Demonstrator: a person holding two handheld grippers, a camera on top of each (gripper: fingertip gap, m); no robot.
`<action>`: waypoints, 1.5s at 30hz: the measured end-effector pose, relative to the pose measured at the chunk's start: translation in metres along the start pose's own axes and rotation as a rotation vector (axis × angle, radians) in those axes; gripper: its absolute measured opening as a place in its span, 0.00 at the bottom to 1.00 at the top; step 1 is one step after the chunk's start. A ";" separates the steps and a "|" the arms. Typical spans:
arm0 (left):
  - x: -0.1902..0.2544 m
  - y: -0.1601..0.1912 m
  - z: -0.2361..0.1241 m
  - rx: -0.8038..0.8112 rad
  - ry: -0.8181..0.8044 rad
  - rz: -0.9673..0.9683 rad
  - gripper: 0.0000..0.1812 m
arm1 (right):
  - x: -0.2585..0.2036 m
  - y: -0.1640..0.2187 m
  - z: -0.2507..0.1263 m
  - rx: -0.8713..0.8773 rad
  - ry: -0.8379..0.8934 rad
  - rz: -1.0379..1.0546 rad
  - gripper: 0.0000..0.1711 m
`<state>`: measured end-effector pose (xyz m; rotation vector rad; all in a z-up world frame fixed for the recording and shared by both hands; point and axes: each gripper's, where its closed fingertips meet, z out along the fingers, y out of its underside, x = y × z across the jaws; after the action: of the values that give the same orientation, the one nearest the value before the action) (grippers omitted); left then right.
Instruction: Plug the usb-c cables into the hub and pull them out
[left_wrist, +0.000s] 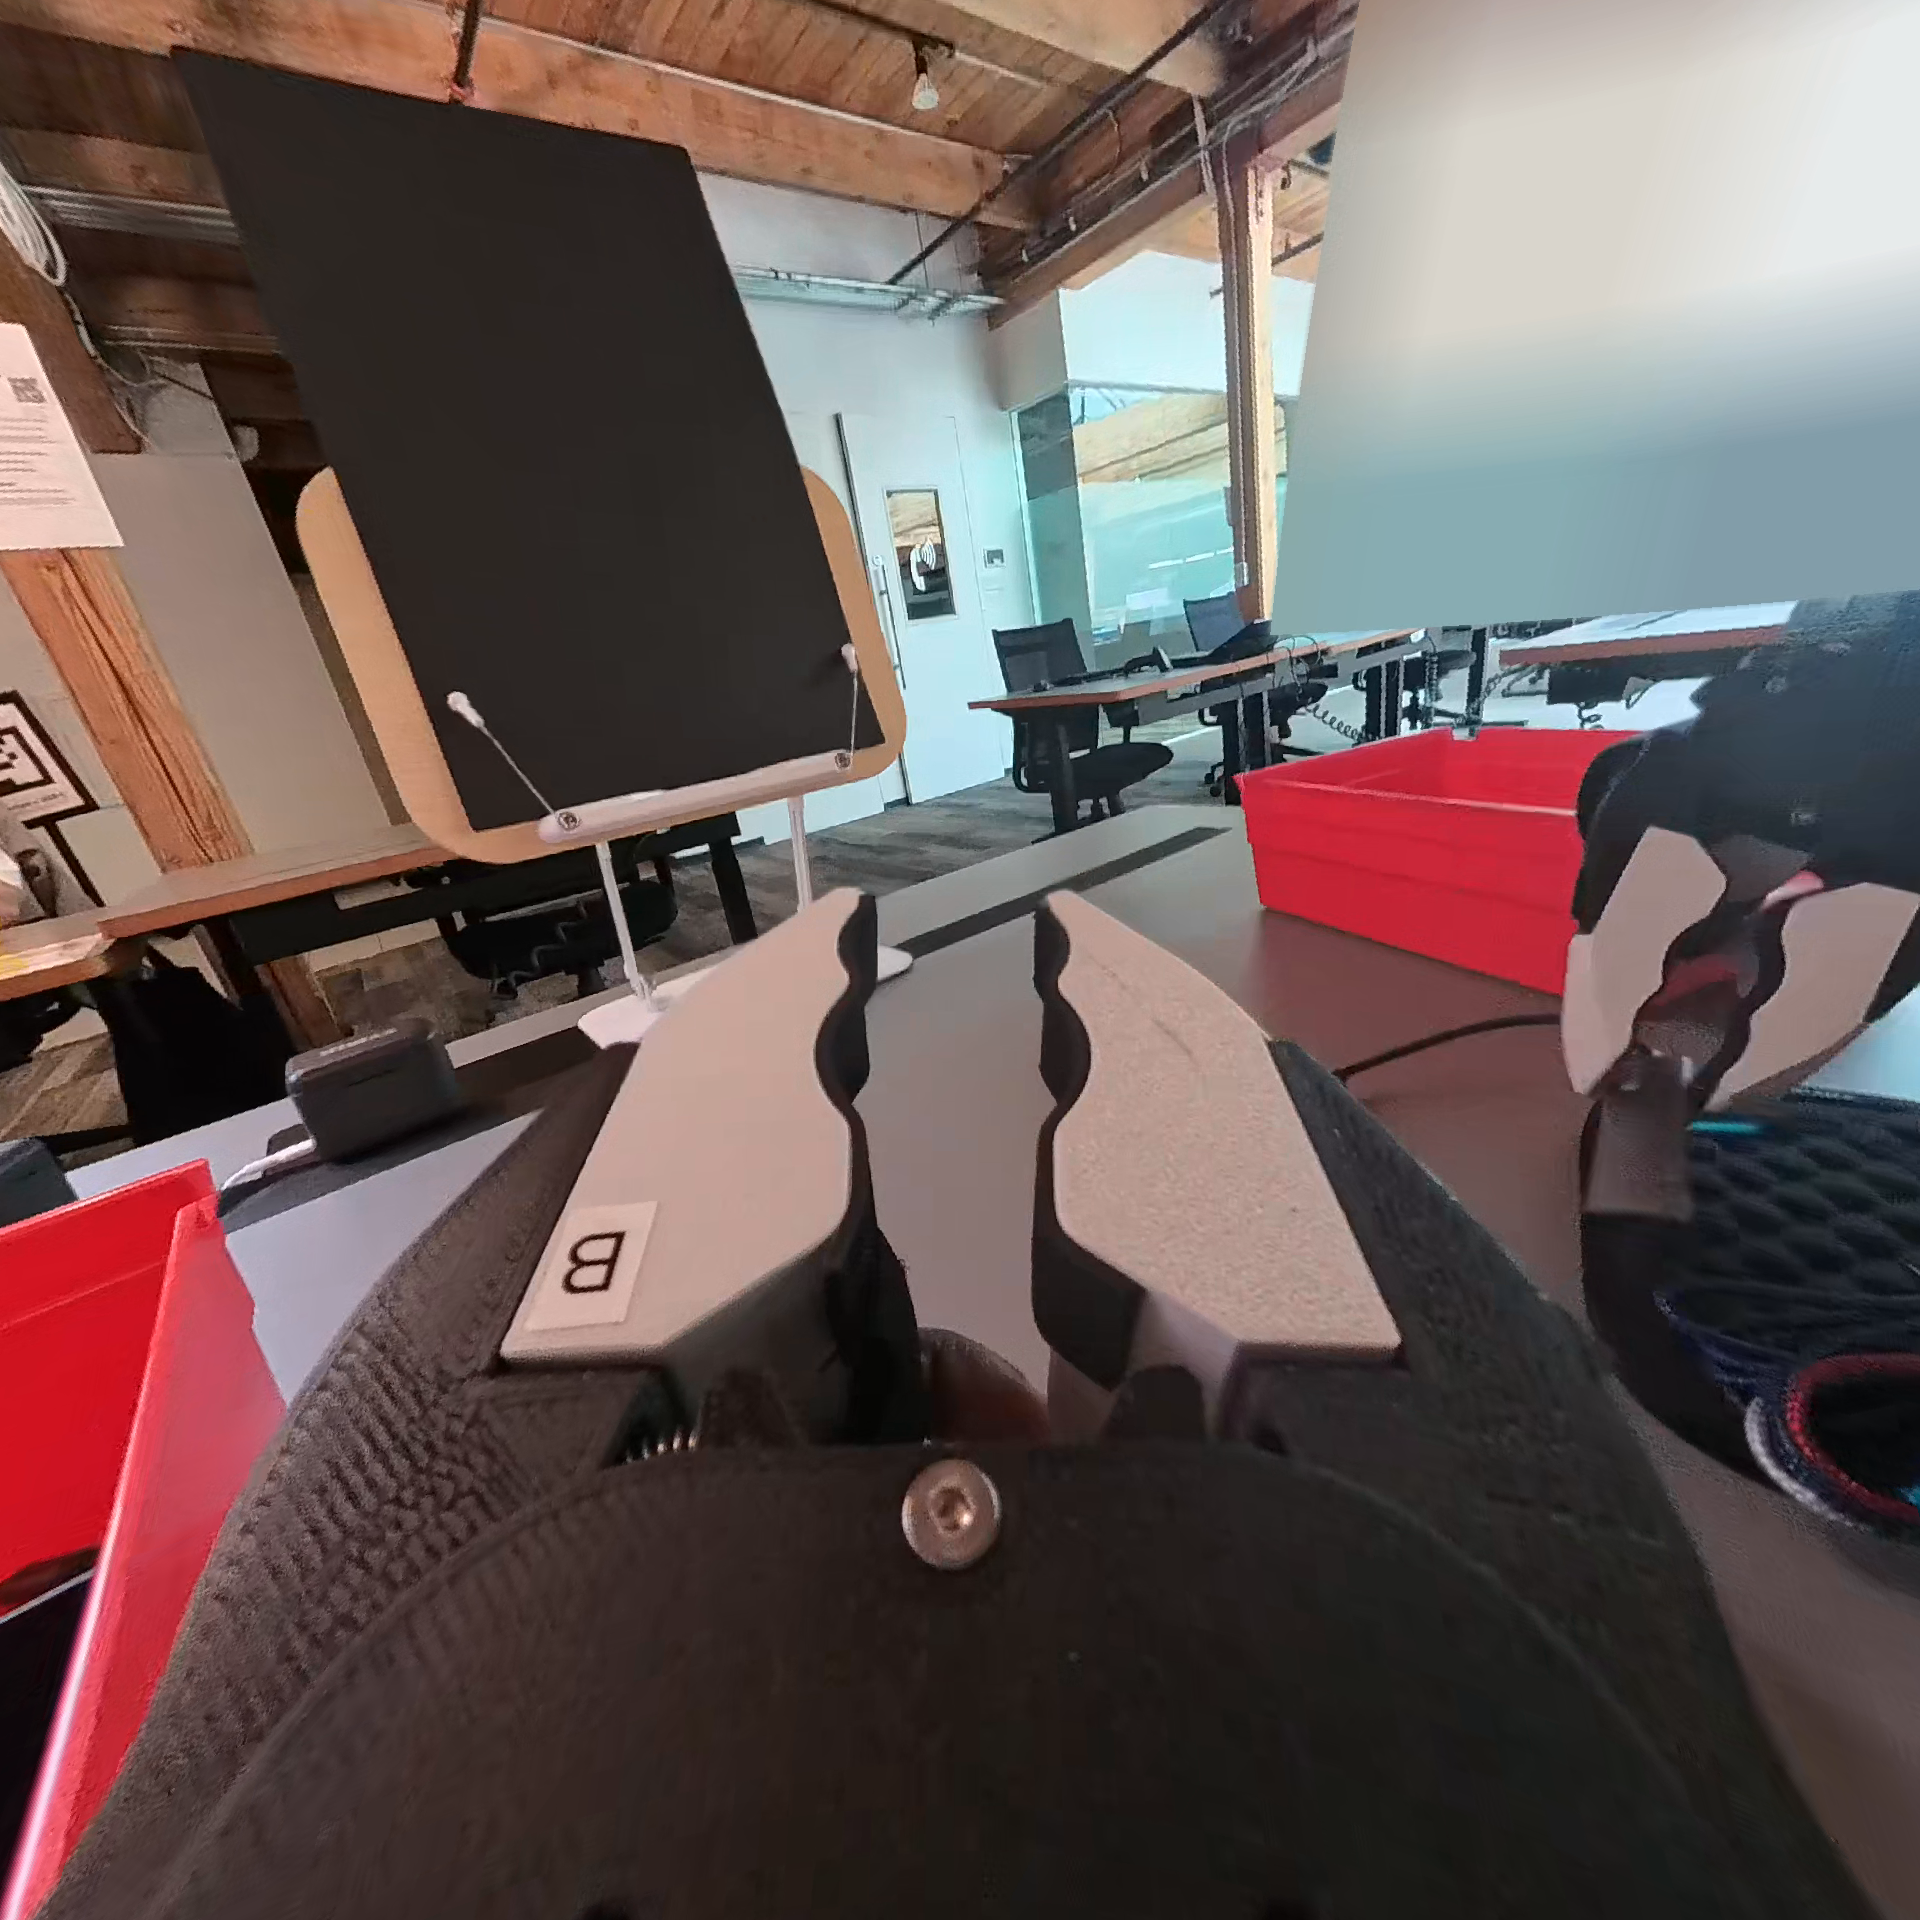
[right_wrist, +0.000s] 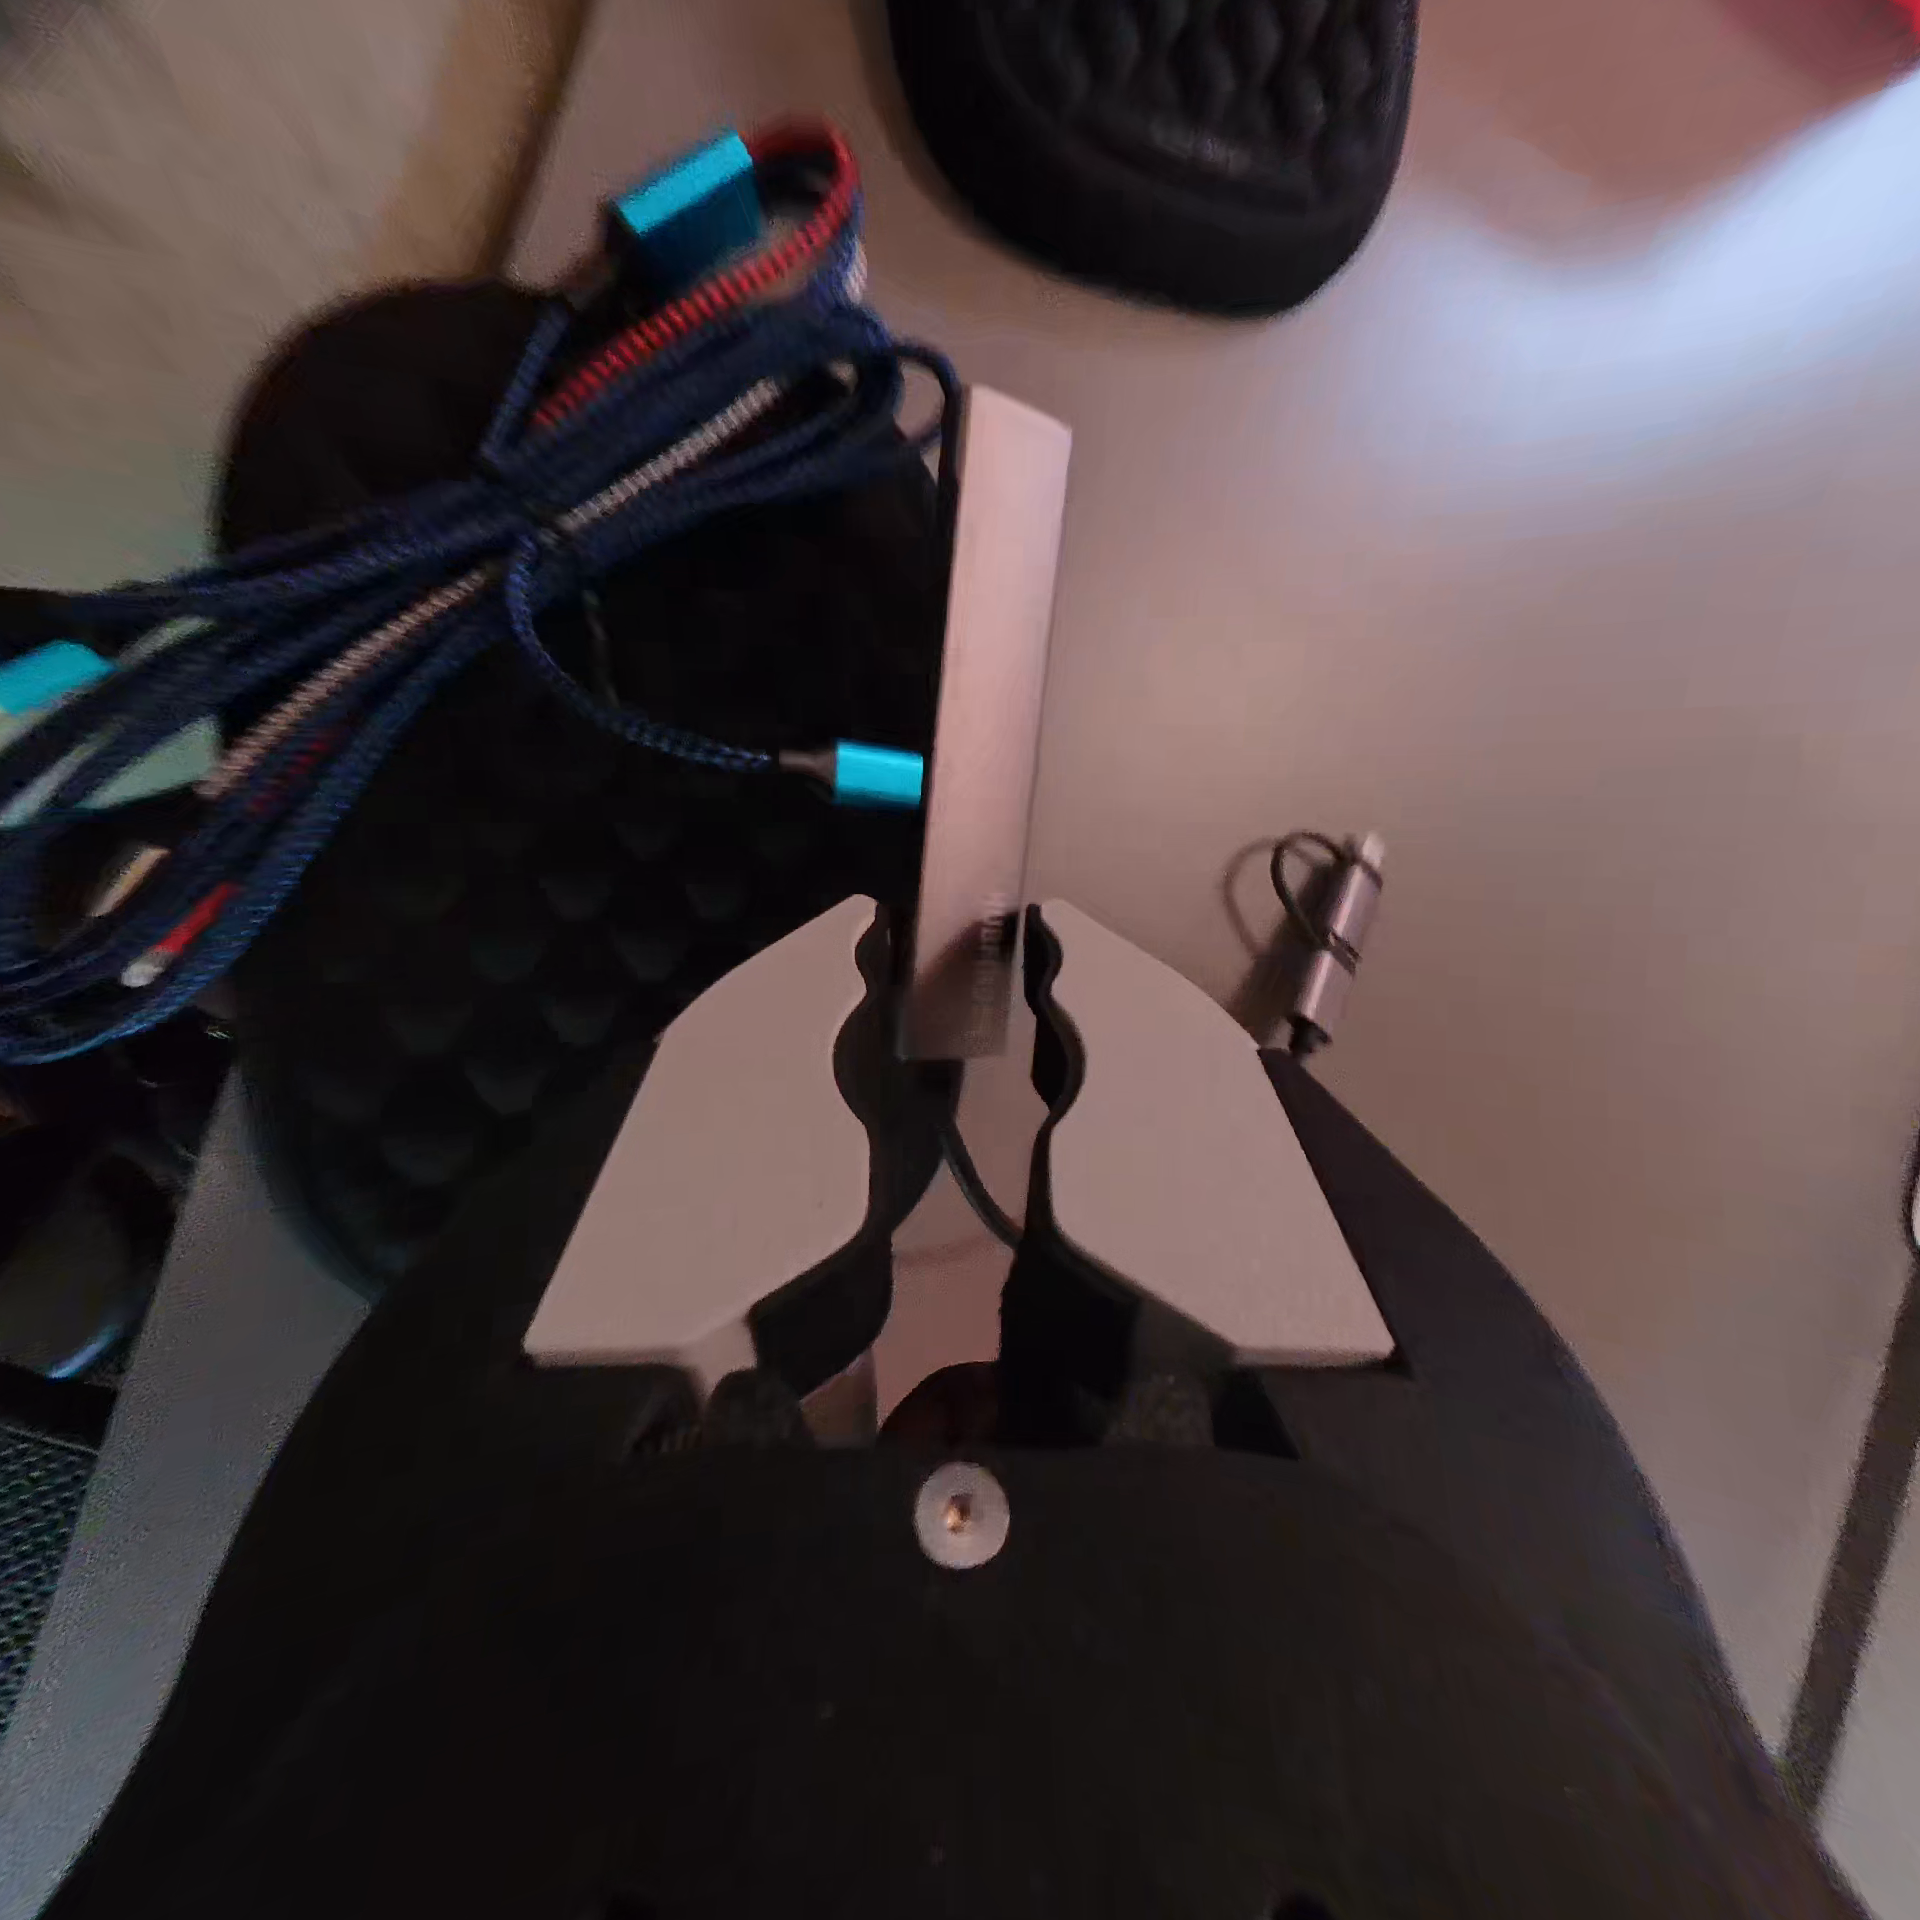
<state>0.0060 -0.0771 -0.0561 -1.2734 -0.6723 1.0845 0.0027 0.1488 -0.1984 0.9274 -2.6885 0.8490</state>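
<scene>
The right gripper (right_wrist: 951, 920) squeezes the near end of the gray hub (right_wrist: 987, 707) above the table (right_wrist: 1455, 727), a blue cable (right_wrist: 665, 727) is plugged into its side, and the left gripper (left_wrist: 951, 914) is spread and empty.

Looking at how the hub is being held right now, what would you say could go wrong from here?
1. The right gripper pinches only one end of the hub, so a push on it may tilt it or slip it free.
2. One teal plug sits at the hub's side; the tangled braided cables may drag on it.
3. The left gripper is open, holding nothing, so nothing steadies the cables.
</scene>
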 end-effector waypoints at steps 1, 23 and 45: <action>-0.001 0.003 -0.001 -0.018 0.002 -0.002 0.16 | 0.003 0.004 0.002 -0.037 0.021 0.007 0.17; 0.005 0.011 -0.021 -0.238 0.162 -0.073 0.18 | 0.080 -0.075 -0.069 1.115 0.709 0.652 0.28; -0.185 0.134 -0.197 -1.336 -0.362 -0.211 0.13 | 0.082 -0.059 -0.081 1.230 0.755 0.733 0.23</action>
<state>0.0743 -0.3346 -0.1985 -2.0270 -1.9472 0.6186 -0.0273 0.1152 -0.0771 -0.3828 -1.5919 2.4435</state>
